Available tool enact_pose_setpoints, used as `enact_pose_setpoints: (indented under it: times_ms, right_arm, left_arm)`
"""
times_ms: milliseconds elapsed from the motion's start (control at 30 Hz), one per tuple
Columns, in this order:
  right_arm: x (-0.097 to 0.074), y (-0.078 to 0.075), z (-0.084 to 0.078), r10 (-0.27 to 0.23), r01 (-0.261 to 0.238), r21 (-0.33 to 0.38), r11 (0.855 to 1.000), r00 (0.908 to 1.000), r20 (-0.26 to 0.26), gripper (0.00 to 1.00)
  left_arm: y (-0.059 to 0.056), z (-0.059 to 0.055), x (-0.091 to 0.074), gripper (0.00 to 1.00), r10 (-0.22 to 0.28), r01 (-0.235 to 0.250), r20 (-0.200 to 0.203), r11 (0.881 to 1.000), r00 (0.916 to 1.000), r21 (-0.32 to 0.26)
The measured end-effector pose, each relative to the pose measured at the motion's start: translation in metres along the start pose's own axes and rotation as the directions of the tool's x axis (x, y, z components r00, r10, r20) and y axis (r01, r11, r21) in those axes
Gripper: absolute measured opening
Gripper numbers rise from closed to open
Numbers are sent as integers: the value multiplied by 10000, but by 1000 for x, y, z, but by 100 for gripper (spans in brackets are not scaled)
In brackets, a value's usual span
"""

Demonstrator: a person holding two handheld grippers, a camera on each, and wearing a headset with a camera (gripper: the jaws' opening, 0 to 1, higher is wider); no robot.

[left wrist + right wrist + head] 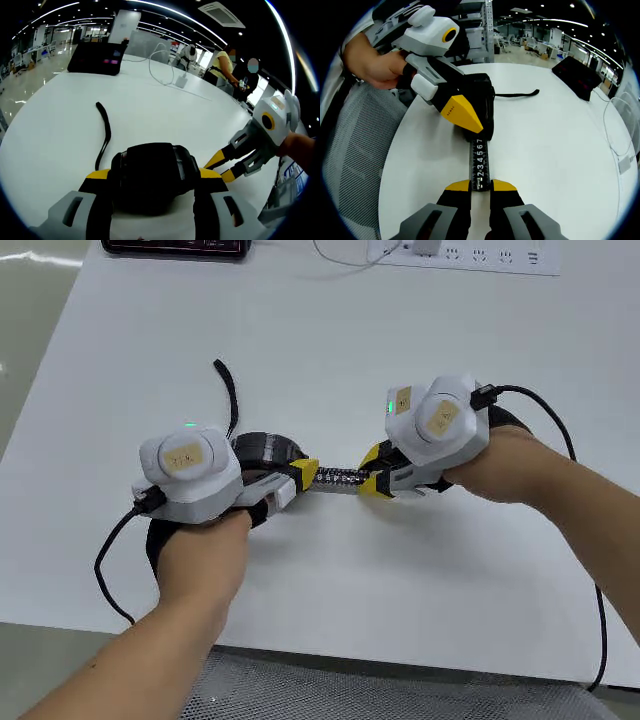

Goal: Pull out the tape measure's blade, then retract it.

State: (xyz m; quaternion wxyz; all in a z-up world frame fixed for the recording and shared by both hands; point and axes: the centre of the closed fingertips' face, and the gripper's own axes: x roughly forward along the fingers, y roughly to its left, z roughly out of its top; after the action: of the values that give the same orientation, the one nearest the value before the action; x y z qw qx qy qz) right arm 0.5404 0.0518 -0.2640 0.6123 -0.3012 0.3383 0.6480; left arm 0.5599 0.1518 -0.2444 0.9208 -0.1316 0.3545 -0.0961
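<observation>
Left of centre in the head view, the left hand-held gripper (300, 475) clamps its yellow-tipped jaws on the black case of the tape measure (265, 448), which sits on the white worktop (350, 350) at mid-frame. Facing it from right of centre, the right hand-held gripper (372, 472) pinches the end of the blade (480, 160). A short stretch of the blade, printed with numerals, bridges the gap between the two tools. A black wrist strap (228, 390) trails from the case up the frame. Along the top edge lie a dark device (175, 246) at upper left and a white power strip (480, 255) at upper right, with a white cable (340, 260) between them.
</observation>
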Motion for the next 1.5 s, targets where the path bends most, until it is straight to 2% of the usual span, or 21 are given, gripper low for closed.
enact_pose_setpoints:
  times_ms: [1033, 1500]
  right_arm:
    - [15, -3, 17, 138, -144, 173, 9997, 9994, 302, 9]
    - [21, -4, 28, 111, -124, 234, 9996, 9985, 543, 9]
  left_arm:
    - [0, 1, -1, 61, -62, 62, 8, 9999, 10000, -90]
    - [0, 1, -1, 61, -144, 146, 55, 9994, 9999, -325]
